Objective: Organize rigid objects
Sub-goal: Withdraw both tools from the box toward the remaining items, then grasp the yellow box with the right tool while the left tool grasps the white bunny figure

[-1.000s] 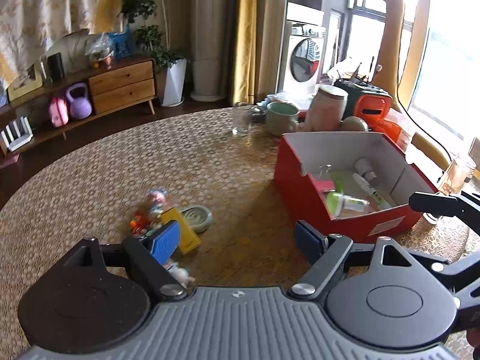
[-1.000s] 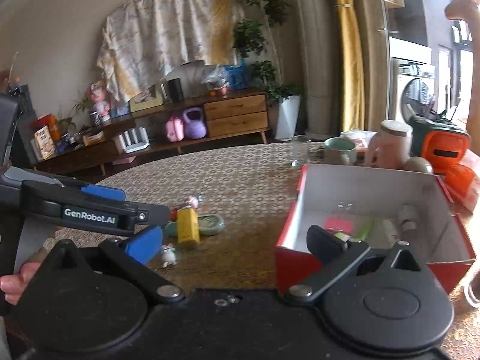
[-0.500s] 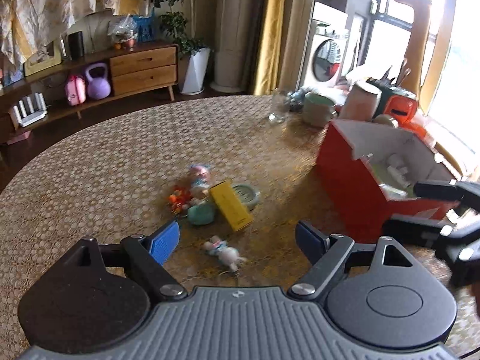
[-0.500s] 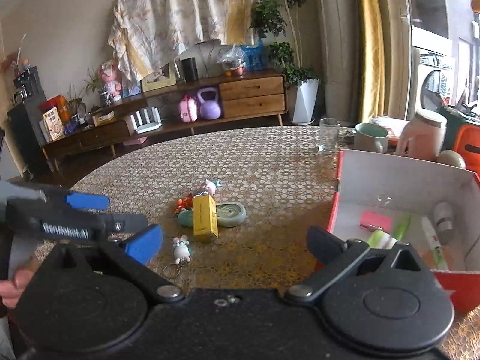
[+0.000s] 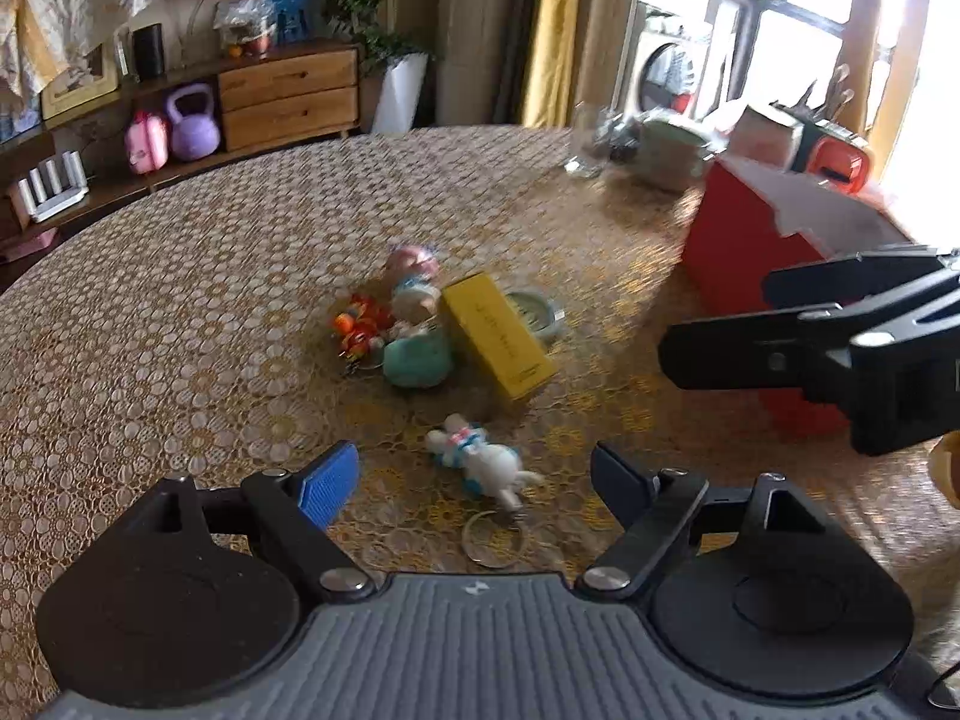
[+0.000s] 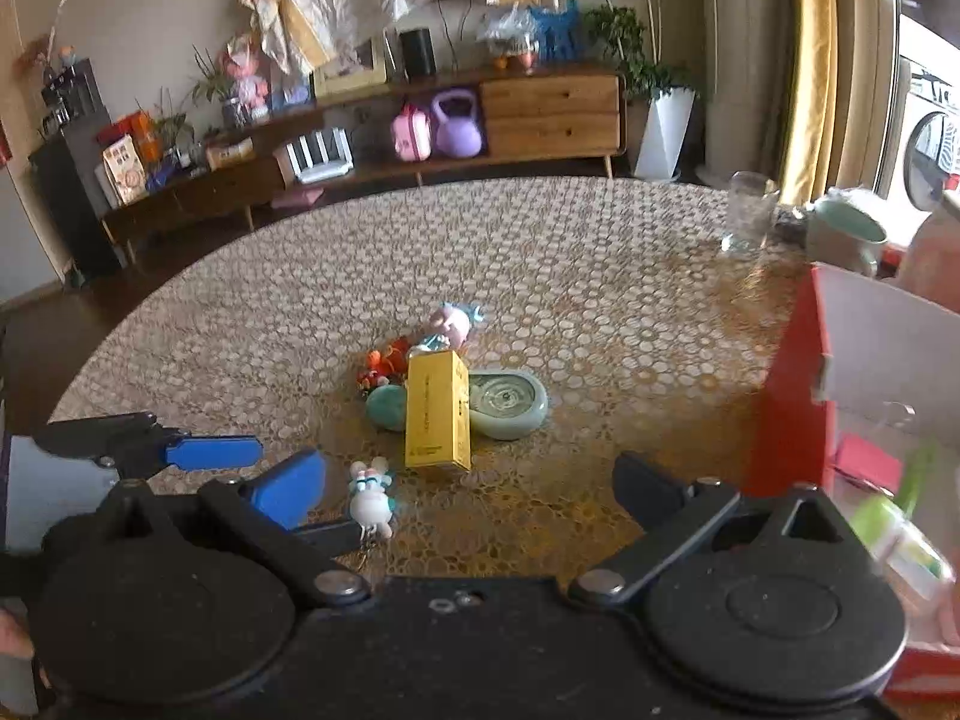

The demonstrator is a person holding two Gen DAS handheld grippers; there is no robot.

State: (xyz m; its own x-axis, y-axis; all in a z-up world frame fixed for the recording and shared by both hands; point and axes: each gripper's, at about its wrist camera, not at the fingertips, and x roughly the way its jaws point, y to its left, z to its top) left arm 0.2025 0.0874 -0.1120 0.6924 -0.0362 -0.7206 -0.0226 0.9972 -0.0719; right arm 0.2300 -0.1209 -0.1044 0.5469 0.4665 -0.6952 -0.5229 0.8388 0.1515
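my left gripper [image 5: 474, 480] hangs wide open and empty, blue ribbed pads either side of a small white plastic rabbit keychain [image 5: 480, 461] lying just ahead on the lace-patterned tablecloth [image 5: 180, 312]; its metal ring is partly cut off by my housing. my right gripper [image 6: 468, 489] is spread too, holding nothing. beyond the rabbit lies a yellow rectangular carton [image 6: 437, 417] against a pale green oval dish [image 6: 510, 403]. the red cardboard box [image 6: 792, 408] at right is blurred, its contents hard to make out.
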